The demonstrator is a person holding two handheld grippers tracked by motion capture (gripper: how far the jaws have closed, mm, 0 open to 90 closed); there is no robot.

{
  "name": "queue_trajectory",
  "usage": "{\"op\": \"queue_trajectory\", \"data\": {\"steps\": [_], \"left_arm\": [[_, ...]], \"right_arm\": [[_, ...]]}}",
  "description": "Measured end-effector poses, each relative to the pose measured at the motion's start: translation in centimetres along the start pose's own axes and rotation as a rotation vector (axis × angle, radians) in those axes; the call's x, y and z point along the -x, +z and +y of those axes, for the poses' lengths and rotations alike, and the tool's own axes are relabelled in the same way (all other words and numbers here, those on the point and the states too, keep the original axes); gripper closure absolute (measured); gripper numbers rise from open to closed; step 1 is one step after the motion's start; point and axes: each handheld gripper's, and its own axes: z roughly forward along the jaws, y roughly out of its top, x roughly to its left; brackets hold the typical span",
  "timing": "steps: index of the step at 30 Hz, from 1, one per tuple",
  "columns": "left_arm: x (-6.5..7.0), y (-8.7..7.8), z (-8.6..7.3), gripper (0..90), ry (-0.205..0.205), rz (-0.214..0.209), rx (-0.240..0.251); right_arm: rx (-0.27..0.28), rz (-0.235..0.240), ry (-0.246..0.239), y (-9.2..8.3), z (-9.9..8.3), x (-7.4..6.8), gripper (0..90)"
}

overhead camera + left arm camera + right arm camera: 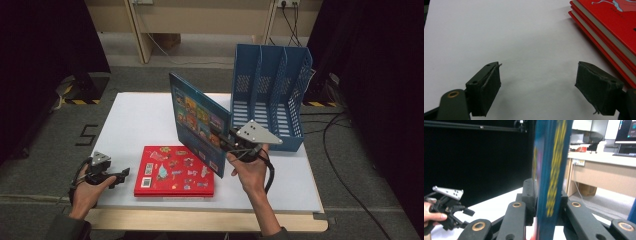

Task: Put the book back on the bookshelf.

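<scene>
A blue book point(197, 120) is held upright above the table point(135, 117) by the right gripper point(231, 140), clamped at its spine edge. It is judged stiff, fairly heavy, slippery-covered. The left gripper point(537, 87) is spread wide, empty, beside 2 red books point(609, 30).

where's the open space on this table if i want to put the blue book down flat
The widest bare patch is the white table top's far left, behind the red books and left of the raised blue book. A second patch lies at the near right, in front of the blue file rack. The middle is crowded: books, right gripper. The left gripper sits by the near-left edge.
</scene>
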Motion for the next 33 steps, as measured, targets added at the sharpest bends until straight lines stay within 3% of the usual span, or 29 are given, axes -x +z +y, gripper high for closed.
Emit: {"op": "queue_trajectory", "data": {"steps": [18,33], "left_arm": [[0.0,0.1,0.0,19.2,0.003,-0.010,-0.006],[0.2,0.4,-0.3,18.7,0.013,-0.027,-0.042]], "right_arm": [[-0.070,-0.008,0.008,2.0,-4.1,-0.3,77.2],[-0.066,-0.017,0.028,3.1,-6.1,-0.5,76.8]]}}
